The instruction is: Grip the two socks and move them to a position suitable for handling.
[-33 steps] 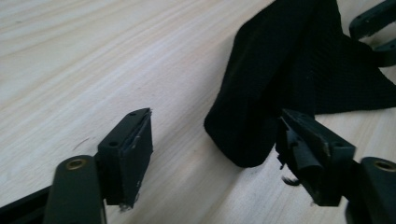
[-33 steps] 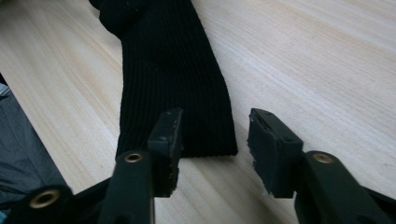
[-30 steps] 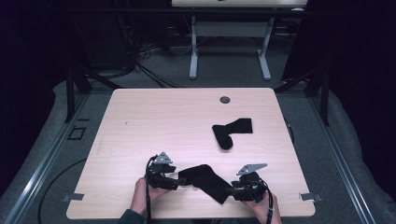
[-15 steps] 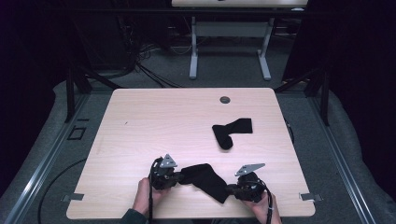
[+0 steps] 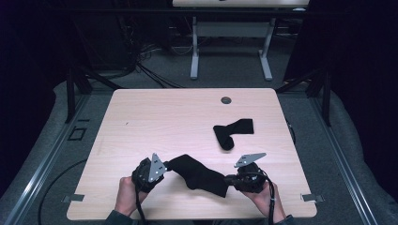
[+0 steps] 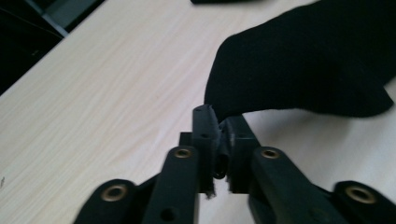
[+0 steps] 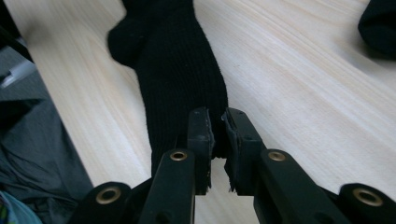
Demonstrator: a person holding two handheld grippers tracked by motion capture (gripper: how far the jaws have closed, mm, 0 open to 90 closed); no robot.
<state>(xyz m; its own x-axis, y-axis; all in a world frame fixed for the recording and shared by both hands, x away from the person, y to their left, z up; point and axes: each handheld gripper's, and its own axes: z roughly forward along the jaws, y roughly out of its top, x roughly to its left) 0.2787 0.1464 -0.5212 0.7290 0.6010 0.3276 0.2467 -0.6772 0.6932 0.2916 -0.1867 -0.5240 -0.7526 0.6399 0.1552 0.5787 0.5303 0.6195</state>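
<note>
The near sock (image 5: pixel 199 173) lay at the front edge of the table (image 5: pixel 155 122), strung between the two grippers, with the far sock (image 5: pixel 232 132) well apart beyond it, toward the table's grommet (image 5: pixel 226 100). The left gripper (image 5: pixel 162 166) pinched one end of the near sock: in the left gripper view its jaws had just been closing, and now stood pressed on a fold of black cloth (image 6: pixel 219 114) with the rest of the sock (image 6: pixel 308 65) bulging above them. The right gripper (image 5: pixel 230 180) pinched the other end; in the right gripper view its jaws were clamped on the ribbed cuff (image 7: pixel 217 126), and the sock (image 7: pixel 177 60) ran away from them along the wood.

The step in hand looked like lifting the near sock by both ends, perhaps to carry it toward the far sock and pair them. To do it well, both grips should hold firm, since each had only a thin bite of fabric near the tips. The two hands should rise together and level, so neither end is tugged out. A slight pull apart would keep the sock flat, without slack sagging onto the table. Moving it over the far sock should be slow, with the ends lined up before either gripper lets go.
</note>
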